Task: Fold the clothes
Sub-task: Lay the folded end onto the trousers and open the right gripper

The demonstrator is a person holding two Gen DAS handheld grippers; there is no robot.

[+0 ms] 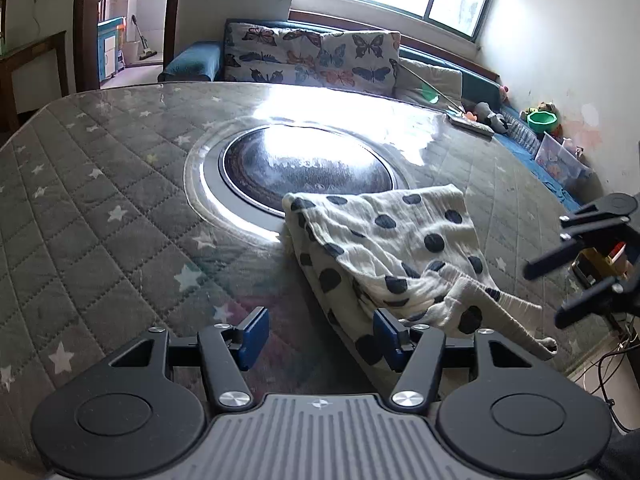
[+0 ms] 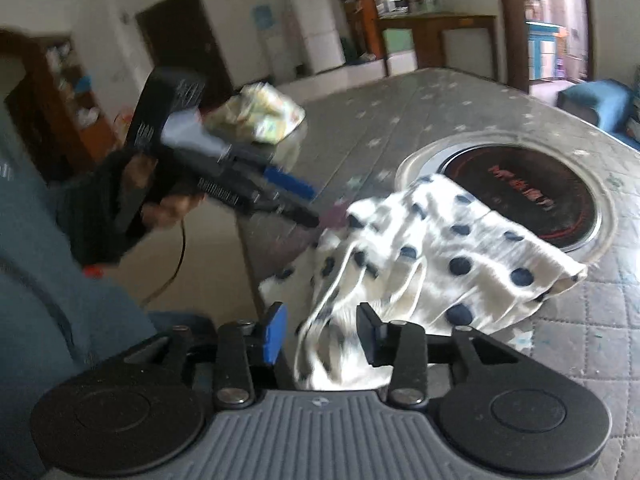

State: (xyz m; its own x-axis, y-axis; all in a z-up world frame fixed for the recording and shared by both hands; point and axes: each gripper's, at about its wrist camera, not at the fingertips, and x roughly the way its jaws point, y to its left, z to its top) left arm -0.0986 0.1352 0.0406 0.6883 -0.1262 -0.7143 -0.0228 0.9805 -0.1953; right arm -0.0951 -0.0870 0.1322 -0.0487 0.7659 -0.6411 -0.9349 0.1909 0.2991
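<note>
Grippers both stand with jaws apart, gripping nothing. Left gripper (image 1: 320, 338) hovers over the table (image 1: 100, 208), its right finger (image 1: 390, 338) at the cloth's near edge. Right gripper (image 2: 320, 334) has cloth between its fingers, unpinched. Spotted cloth (image 1: 384, 248) lies rumpled beside the round hob (image 1: 304, 168), one end hanging off the table edge.
</note>
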